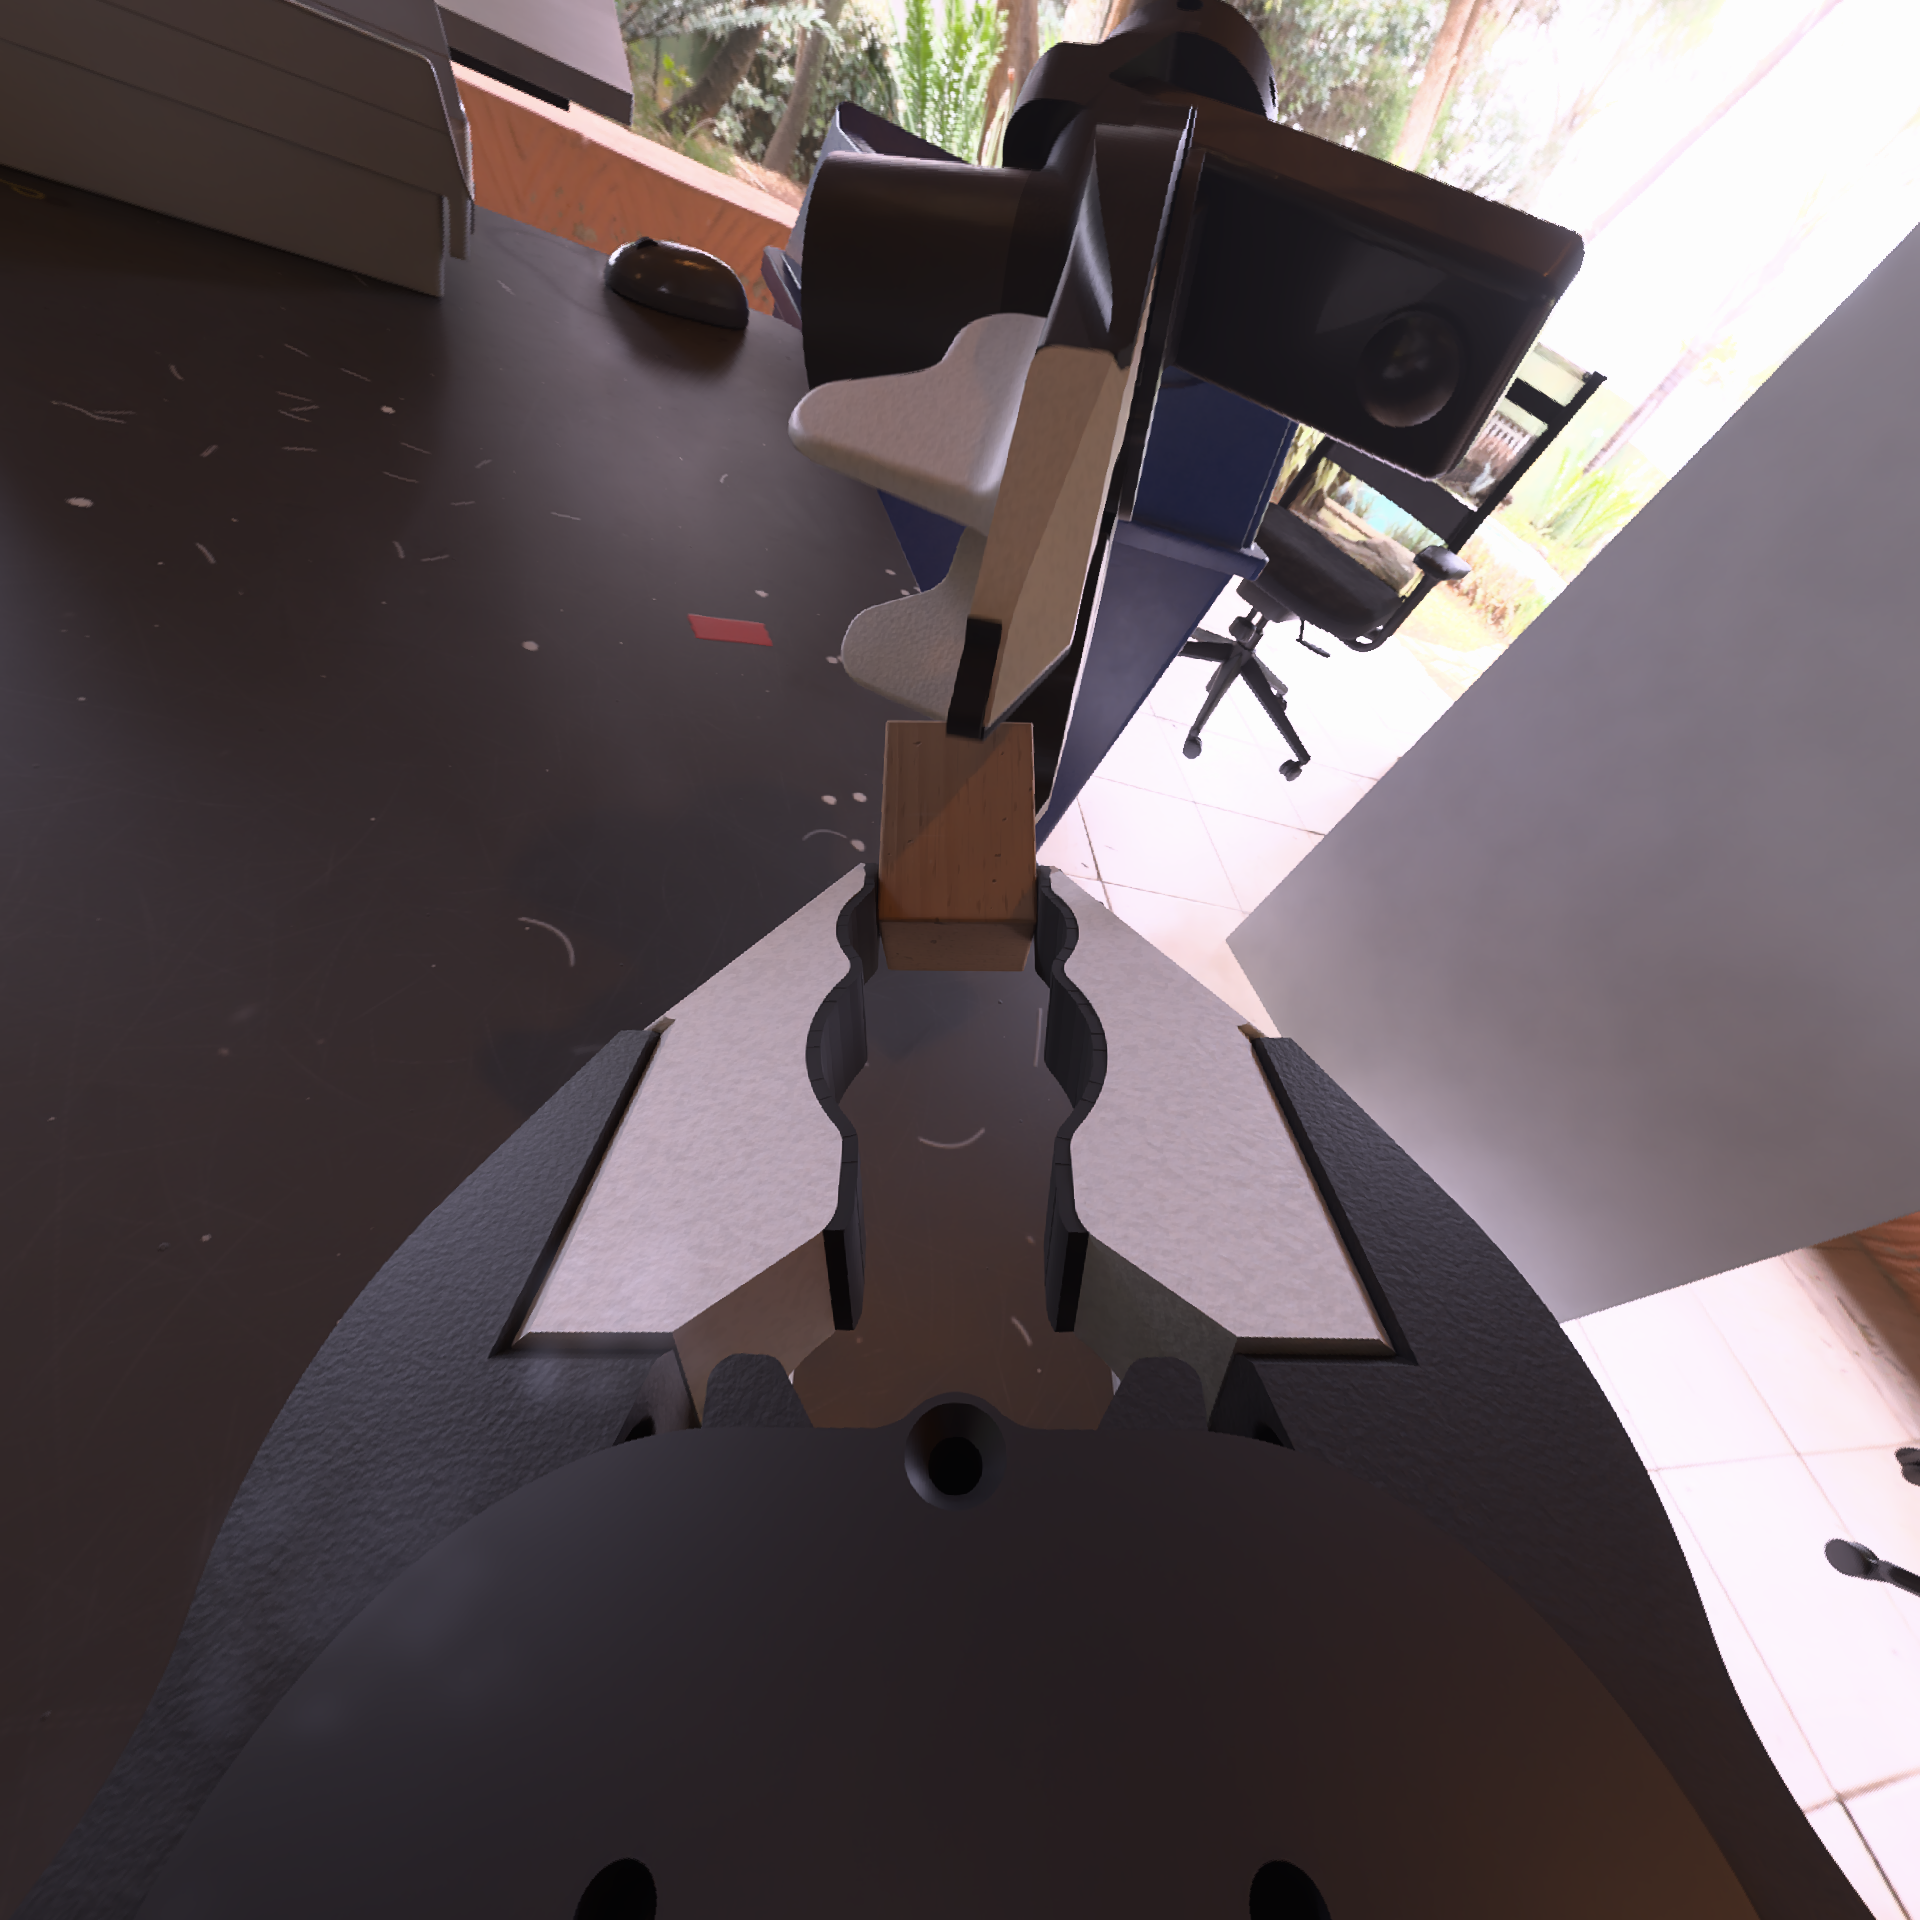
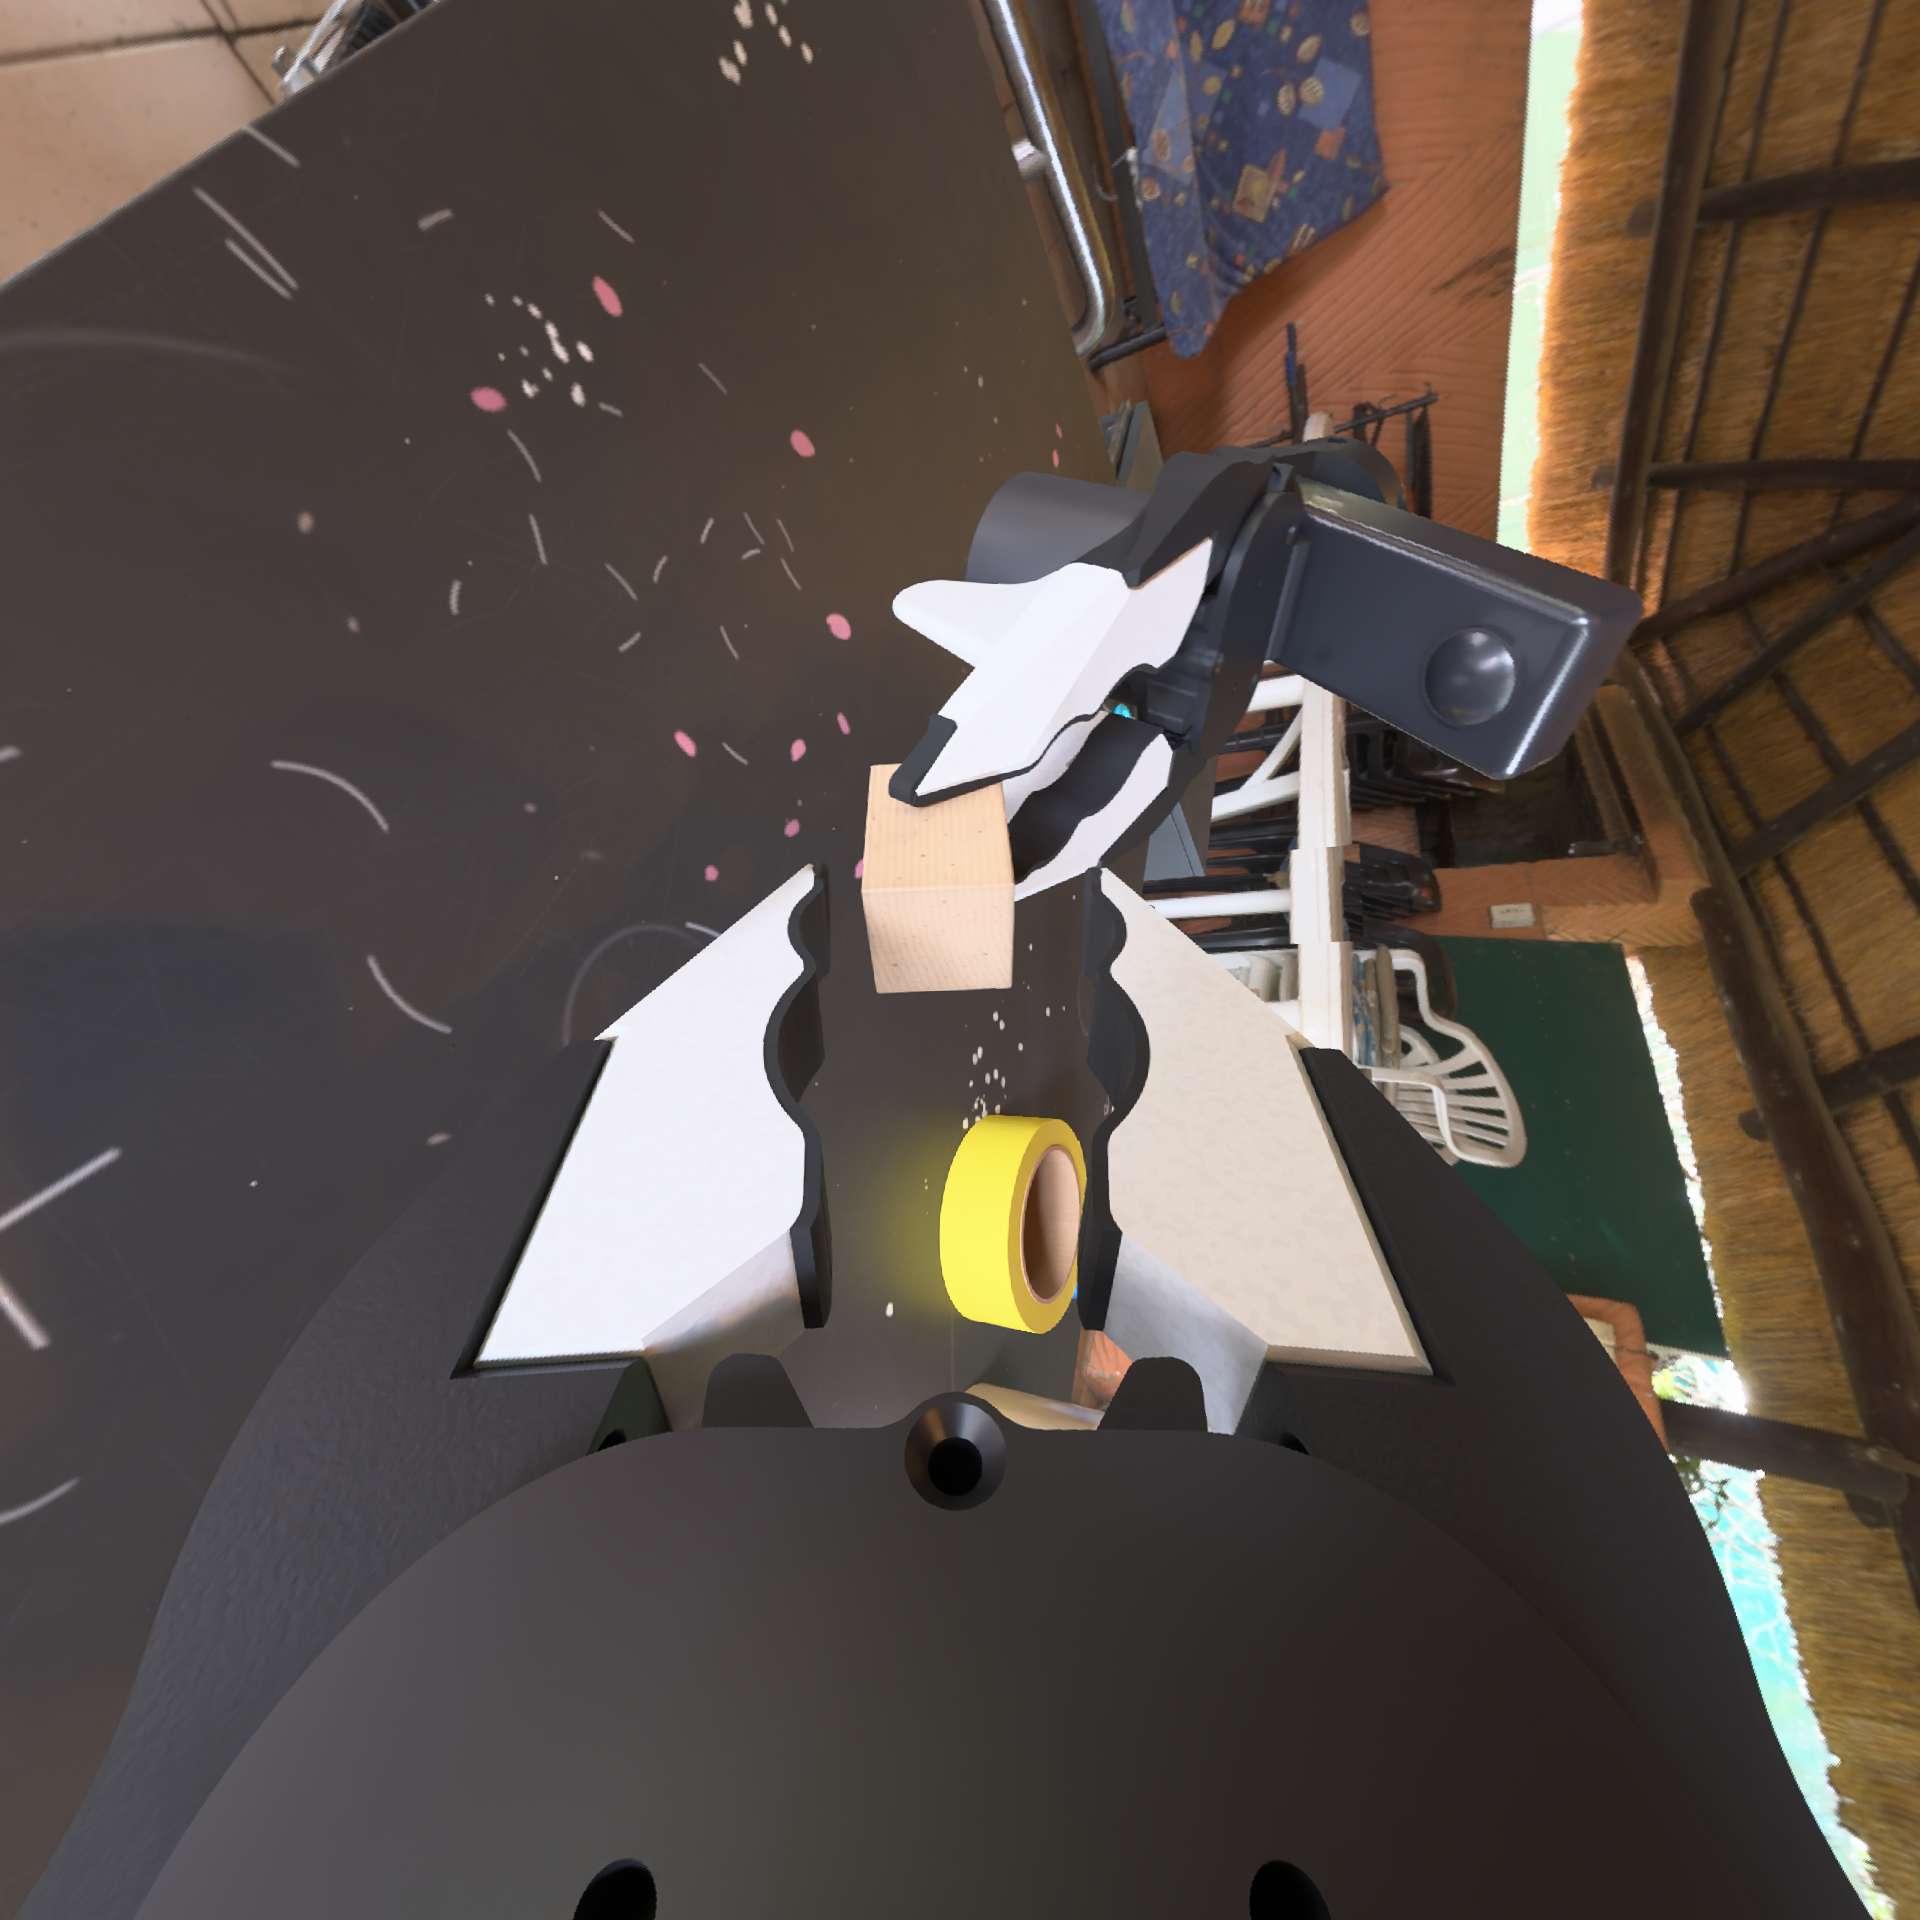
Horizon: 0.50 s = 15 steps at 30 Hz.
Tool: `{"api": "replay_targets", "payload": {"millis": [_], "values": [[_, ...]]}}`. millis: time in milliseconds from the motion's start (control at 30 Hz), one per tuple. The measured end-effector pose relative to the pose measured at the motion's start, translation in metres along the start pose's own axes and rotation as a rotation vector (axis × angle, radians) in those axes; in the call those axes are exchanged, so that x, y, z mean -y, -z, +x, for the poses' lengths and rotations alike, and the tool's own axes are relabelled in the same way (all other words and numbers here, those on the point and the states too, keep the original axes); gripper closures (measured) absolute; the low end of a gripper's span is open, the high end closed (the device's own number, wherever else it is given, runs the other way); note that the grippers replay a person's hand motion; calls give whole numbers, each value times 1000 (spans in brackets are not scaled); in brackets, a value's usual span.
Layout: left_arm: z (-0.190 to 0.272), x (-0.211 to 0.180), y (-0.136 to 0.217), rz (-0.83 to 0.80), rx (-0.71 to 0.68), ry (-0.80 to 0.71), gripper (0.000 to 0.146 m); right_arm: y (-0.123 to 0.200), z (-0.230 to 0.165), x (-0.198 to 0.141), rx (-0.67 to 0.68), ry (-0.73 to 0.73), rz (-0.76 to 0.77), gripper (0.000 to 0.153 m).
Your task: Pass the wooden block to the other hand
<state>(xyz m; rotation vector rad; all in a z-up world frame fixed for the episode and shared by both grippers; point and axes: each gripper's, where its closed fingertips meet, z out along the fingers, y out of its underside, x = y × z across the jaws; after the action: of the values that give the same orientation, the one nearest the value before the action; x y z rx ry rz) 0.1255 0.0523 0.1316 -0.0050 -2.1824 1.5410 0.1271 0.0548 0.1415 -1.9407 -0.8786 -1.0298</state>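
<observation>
The left gripper [image 1: 956, 914] is clamped on the block [image 1: 956, 831], held above the dark table [image 1: 312, 727]. The right gripper [image 2: 956, 914] has its jaws apart around the block's other end, not touching it. Only the right wrist view shows a yellow tape roll [image 2: 1013, 1221]; no writing is legible anywhere.

The far end of the wooden block [image 1: 956, 831] is covered by the right gripper [image 1: 971, 717], so whether that grip bites is unclear. Near the tabletop's [image 2: 312, 623] edge, a finger [image 2: 1101, 1195] clips the yellow tape roll [image 2: 1003, 1221].
</observation>
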Motion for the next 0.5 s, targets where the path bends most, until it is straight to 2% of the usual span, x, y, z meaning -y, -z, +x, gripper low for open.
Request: {"api": "replay_targets", "payload": {"millis": [200,500], "values": [[3,-2,-5,-8,-20,6,117,-3,-8,2,27,23,-8,124],[6,-2,-5,24,-70,39,117,-3,-9,4,40,11,-17,124]]}}
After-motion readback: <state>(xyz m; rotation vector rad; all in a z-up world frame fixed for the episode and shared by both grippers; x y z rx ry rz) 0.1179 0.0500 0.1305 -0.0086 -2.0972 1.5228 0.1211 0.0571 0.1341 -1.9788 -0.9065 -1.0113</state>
